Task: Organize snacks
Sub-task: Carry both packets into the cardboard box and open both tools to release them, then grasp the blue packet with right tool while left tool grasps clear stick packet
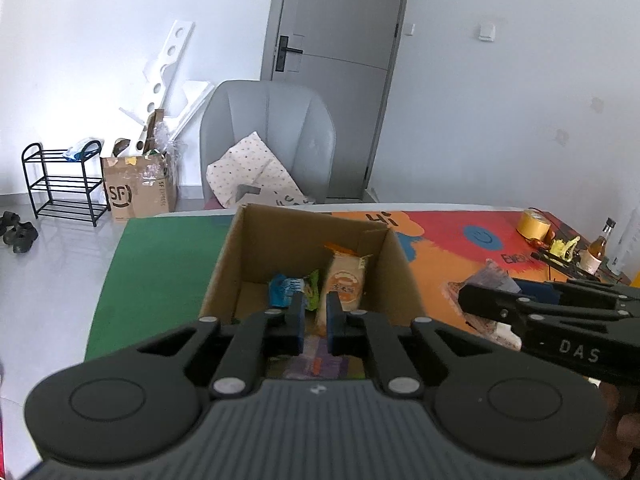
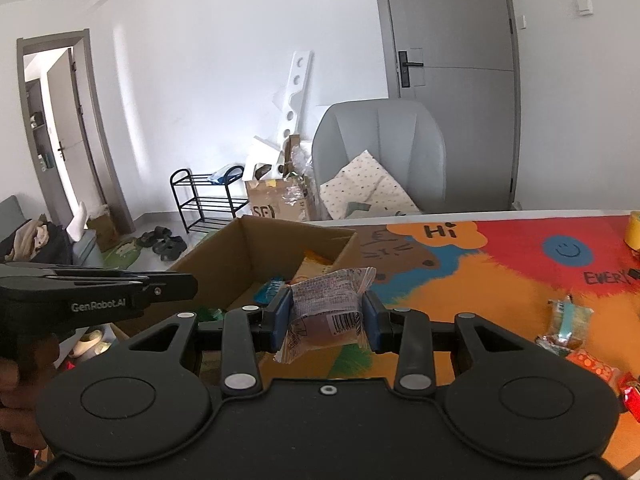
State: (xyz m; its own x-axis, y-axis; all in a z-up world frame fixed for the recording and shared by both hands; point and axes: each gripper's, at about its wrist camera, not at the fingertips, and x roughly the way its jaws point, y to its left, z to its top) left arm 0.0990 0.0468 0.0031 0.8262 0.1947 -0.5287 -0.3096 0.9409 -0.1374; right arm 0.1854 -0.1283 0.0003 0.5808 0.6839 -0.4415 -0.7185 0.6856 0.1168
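An open cardboard box (image 1: 308, 240) stands on the colourful mat and also shows in the right wrist view (image 2: 264, 248). Inside lie a blue-green snack packet (image 1: 292, 288) and an orange-labelled bread packet (image 1: 346, 284). My left gripper (image 1: 311, 320) hovers over the box's near edge, jaws a narrow gap apart, nothing between them. My right gripper (image 2: 326, 316) is shut on a clear-wrapped brown bun packet (image 2: 326, 312), held above the mat just right of the box; the packet shows in the left wrist view (image 1: 486, 280).
Several loose snack packets (image 2: 568, 324) lie on the mat (image 2: 500, 272) at the right. A yellow tape roll (image 1: 534, 224), a small bottle (image 1: 598, 244) and clutter sit at the far right. A grey chair (image 1: 268, 140) stands behind the table.
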